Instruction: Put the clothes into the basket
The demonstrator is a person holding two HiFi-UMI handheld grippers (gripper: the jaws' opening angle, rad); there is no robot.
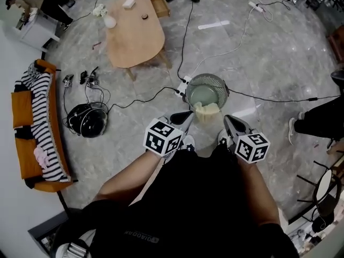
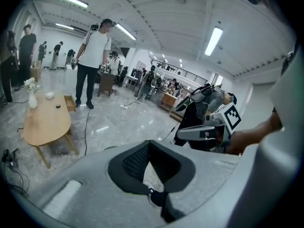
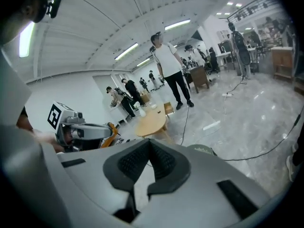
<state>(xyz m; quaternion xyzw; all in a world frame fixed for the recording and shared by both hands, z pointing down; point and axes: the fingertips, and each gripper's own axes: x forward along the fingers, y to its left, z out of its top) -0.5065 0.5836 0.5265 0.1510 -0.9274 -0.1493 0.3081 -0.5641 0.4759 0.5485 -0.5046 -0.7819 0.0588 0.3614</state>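
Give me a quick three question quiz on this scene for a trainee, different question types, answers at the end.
1. True or false: the pale garment lies on the wooden table.
2. What does the right gripper hold? A) a sock B) nothing C) a cup
3. Fill in: the striped cloth lies on the orange ____.
Key: 1 false, it is in the basket. 2 B, jaws shut, empty. 3 sofa.

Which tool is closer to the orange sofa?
Left. The left tool is nearer the orange sofa, which lies off to its left; the right tool is beyond the left one, farther away.
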